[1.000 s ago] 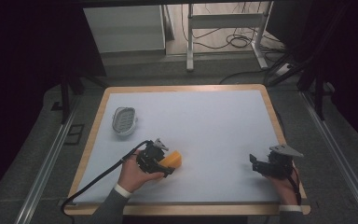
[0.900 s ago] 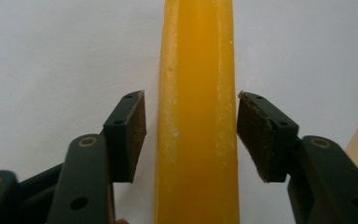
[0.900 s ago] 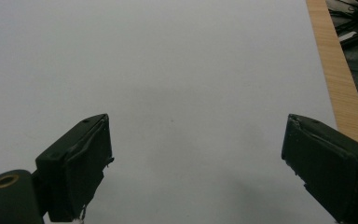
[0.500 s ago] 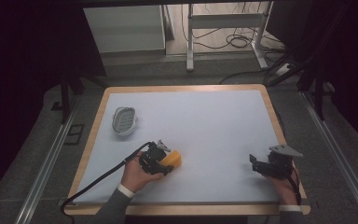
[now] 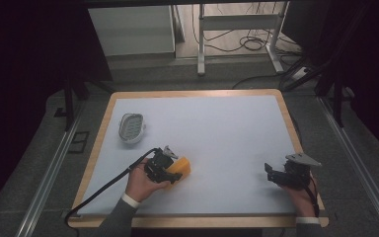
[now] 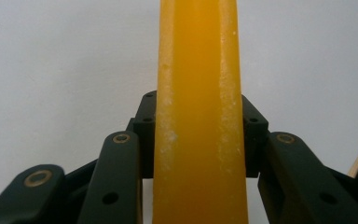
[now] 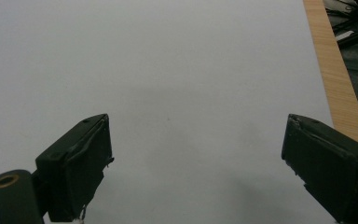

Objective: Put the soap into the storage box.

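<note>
Currently my left gripper point(image 5: 173, 172) clamps the yellow sponge point(image 6: 200, 116) at the table's point(image 5: 227, 123) seven o'clock; my right gripper point(image 7: 196, 163) rests at four o'clock, jaws spread, holding nothing.

The yellow block point(image 6: 200, 116) looks waxy and semi-glossy, kinda soap-like, with whitish scuffed edges. The table point(image 5: 237, 128) top is matt, smooth pale grey with a light wood rim, and the left gripper point(image 6: 200, 140) is matt black plastic with brass-looking rivets.
</note>
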The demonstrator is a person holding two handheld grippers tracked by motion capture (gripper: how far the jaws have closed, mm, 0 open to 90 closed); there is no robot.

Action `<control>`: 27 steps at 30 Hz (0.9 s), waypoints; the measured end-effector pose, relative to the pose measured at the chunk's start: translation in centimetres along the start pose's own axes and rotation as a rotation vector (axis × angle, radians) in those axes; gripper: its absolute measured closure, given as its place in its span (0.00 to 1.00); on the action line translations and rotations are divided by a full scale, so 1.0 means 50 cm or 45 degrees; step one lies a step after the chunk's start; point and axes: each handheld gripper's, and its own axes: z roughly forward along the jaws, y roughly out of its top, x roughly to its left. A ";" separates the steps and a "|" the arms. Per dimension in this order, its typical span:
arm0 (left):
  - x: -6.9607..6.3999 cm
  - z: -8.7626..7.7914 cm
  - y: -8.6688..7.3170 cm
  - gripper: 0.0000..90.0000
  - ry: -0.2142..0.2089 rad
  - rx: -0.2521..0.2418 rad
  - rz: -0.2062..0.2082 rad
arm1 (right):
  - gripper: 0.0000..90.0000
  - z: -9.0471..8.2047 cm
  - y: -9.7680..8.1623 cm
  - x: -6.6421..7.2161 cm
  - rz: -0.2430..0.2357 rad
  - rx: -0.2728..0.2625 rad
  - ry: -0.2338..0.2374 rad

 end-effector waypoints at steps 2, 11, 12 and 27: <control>0.008 -0.007 -0.003 0.68 -0.015 -0.013 -0.016 | 0.09 0.000 0.000 -0.001 -0.003 0.000 -0.001; 0.035 -0.028 -0.007 0.68 -0.009 -0.055 -0.064 | 0.09 0.000 0.000 0.000 -0.003 0.001 -0.005; 0.037 -0.029 -0.008 0.68 -0.012 -0.060 -0.066 | 0.09 -0.001 0.000 0.000 -0.001 -0.001 -0.005; 0.075 -0.056 -0.008 0.68 0.013 -0.100 -0.121 | 0.09 -0.002 0.000 -0.001 0.000 -0.003 -0.012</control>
